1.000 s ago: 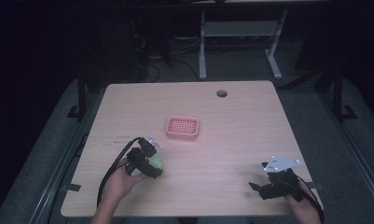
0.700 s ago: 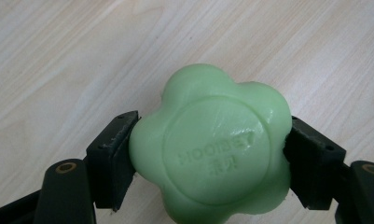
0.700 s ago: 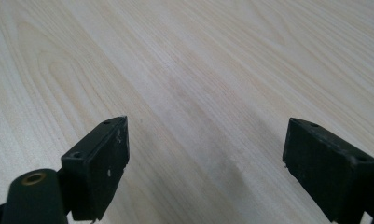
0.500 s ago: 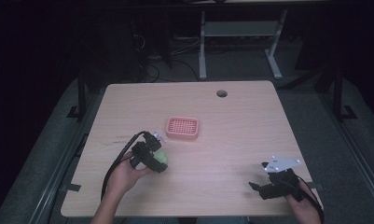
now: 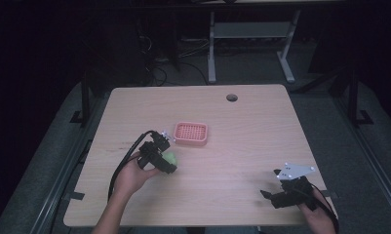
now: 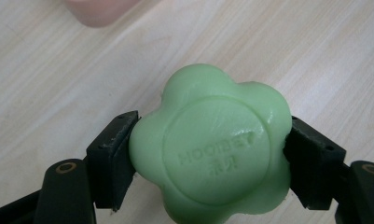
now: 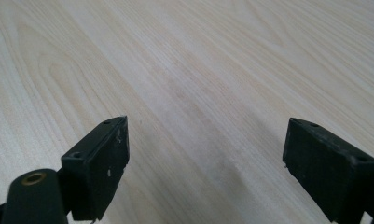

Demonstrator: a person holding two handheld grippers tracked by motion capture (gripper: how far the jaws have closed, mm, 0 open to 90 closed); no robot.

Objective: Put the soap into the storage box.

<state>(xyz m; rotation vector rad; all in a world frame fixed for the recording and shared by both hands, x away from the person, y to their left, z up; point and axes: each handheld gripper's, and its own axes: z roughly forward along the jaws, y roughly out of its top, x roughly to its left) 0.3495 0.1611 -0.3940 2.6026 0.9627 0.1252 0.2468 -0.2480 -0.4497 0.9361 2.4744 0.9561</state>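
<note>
A green flower-shaped soap bar (image 6: 212, 149) with embossed lettering is clamped between the two black jaws of my left gripper (image 6: 210, 161). In the high view that left gripper (image 5: 165, 158) sits left of the table's middle with the green soap (image 5: 170, 158) in it, just short of the pink perforated soap dish (image 5: 190, 134). A corner of the pink dish (image 6: 98, 10) shows at the top of the left gripper view. My right gripper (image 5: 270, 195) rests near the front right edge, and its jaws (image 7: 212, 161) stand wide apart over bare wood.
The wooden table (image 5: 261, 141) has a round cable hole (image 5: 231, 97) at its far side. Beyond the table stand the legs of a white frame (image 5: 211, 53) and cables on the dark floor.
My left gripper has carried the green soap forward and a little right, closer to the pink dish. The right gripper has stayed where it was.
</note>
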